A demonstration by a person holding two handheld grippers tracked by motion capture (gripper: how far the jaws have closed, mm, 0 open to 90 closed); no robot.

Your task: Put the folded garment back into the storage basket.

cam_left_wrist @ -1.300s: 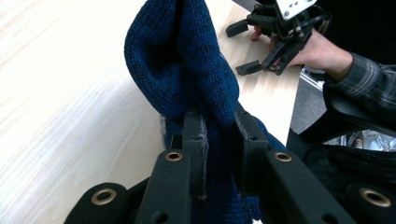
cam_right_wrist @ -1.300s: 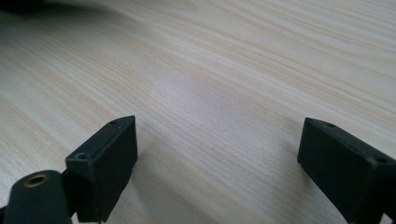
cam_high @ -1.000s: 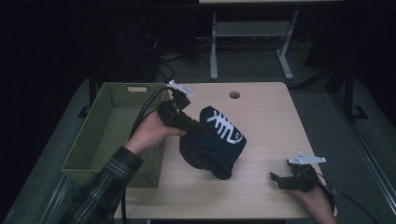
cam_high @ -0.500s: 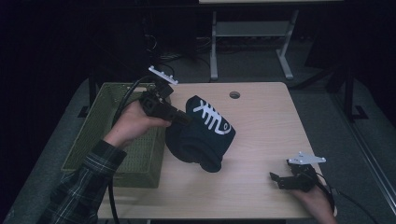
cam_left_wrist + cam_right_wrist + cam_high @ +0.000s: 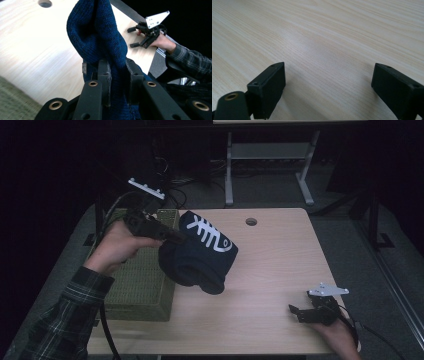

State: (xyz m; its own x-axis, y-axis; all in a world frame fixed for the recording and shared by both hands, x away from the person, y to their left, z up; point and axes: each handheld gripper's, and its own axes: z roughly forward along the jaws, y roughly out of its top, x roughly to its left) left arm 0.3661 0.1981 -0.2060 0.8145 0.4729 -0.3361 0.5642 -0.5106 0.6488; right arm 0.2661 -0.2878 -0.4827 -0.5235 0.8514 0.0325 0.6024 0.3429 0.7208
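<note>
Far left in the high view sits a green woven basket (image 5: 142, 280) on the left part of the wood table (image 5: 280, 265). It looks like it has nothing inside, tho the arm covers part of it. A plaid sleeve (image 5: 70, 320) comes up from the bottom left corner & lies over the basket's near side.

Next, the left hand (image 5: 112, 250) is up over the basket, holding the left gripper (image 5: 170, 236). Its grey plate sticks up at the back. The jaws point to the right & are clenched on a dark blue knit hat (image 5: 200, 252) w/ a white fish-bone pic on it. The hat hangs in the air, off the table, over the basket's right edge & the wood just beside it. Its round open end droops down toward the person.

In the left gripper view the hat (image 5: 100, 37) is bunched up between the two black jaws, & the pads press it from both sides. The left gripper (image 5: 117, 82) has a thick fold of knit in its grip.

Middle of the table is bare wood, w/ a small round hole (image 5: 251, 221) near the far edge.

Far right, near the front edge, the right gripper (image 5: 299, 312) rests low on the table in the right hand (image 5: 337, 332). It's well apart from the hat. In the right gripper view its jaws stand wide apart, released, w/ just wood between them (image 5: 328, 85).
</note>
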